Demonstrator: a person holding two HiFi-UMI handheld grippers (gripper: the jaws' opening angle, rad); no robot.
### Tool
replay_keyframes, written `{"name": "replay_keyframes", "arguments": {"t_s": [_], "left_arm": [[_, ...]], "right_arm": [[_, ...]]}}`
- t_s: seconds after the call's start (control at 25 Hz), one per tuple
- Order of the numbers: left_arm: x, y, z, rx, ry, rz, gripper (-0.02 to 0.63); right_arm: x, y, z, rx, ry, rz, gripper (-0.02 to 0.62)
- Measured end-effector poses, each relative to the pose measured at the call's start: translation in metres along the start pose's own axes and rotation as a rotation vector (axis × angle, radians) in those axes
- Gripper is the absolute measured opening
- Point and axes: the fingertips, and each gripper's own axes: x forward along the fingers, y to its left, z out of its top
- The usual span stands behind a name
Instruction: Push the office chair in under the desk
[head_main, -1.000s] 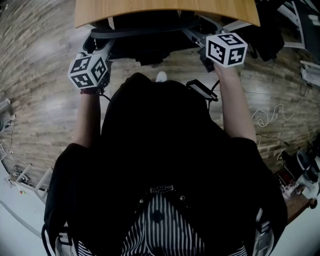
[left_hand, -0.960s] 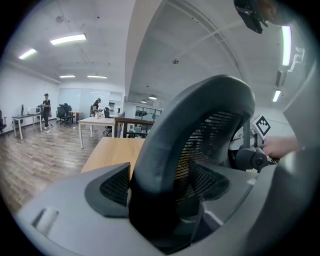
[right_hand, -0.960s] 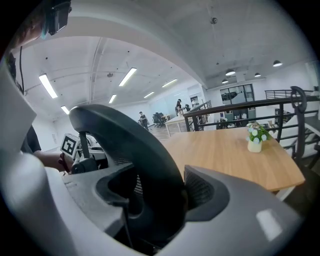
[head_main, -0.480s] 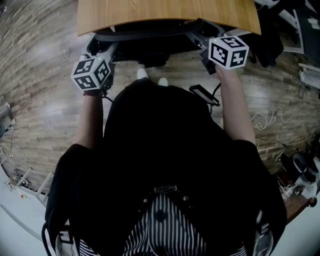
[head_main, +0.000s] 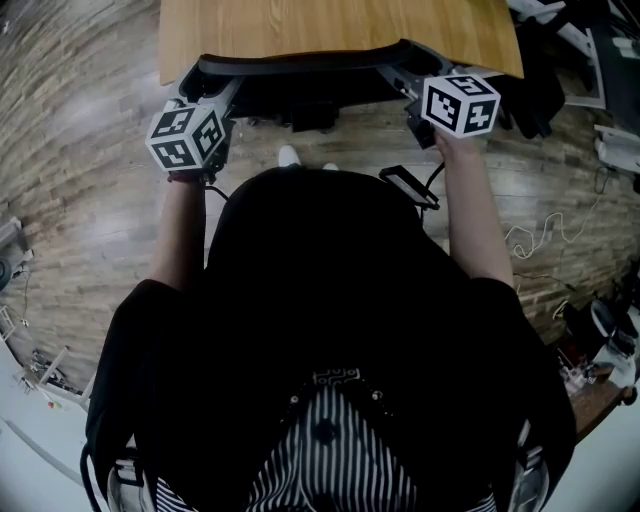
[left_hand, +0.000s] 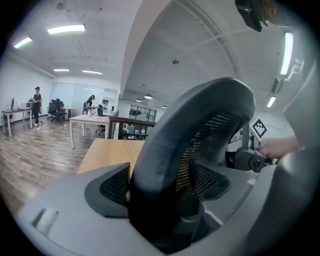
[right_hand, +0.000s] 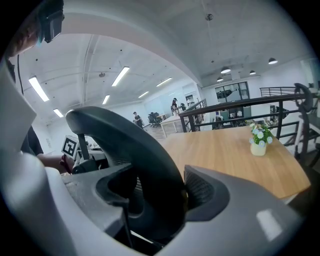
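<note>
Nearest you, each hand holds its tool at one end of the office chair's backrest (head_main: 300, 62). The left gripper (left_hand: 161, 186) has its jaws spread wide, with both pads bearing on the thick dark rim that fills the gap between them. The right gripper (right_hand: 150, 192) is set the same way, wide and clamped on the rim's other end. That rim's long axis runs from your left to your right, across both pairs of jaws and roughly parallel to the near edge of the desk (head_main: 340, 25). The desk lies straight ahead of the jaws, just past the rim, and the seat looks already tucked below the wooden top. The push therefore goes directly forward, and little travel seems left. Your right hand sits slightly nearer the desk than your left. Farther out, a small flower pot (right_hand: 258, 142) stands on the desk. No brand or lettering is legible; only the marker cubes (head_main: 185, 138) carry square patterns.
</note>
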Motion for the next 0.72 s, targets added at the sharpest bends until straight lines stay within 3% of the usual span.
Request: {"name": "replay_keyframes", "arguments": {"t_s": [0.72], "left_arm": [[-0.001, 0.015, 0.016, -0.007, -0.023, 0.041, 0.391]], "right_arm": [[0.009, -0.008, 0.010, -0.002, 0.002, -0.037, 0.310]]}}
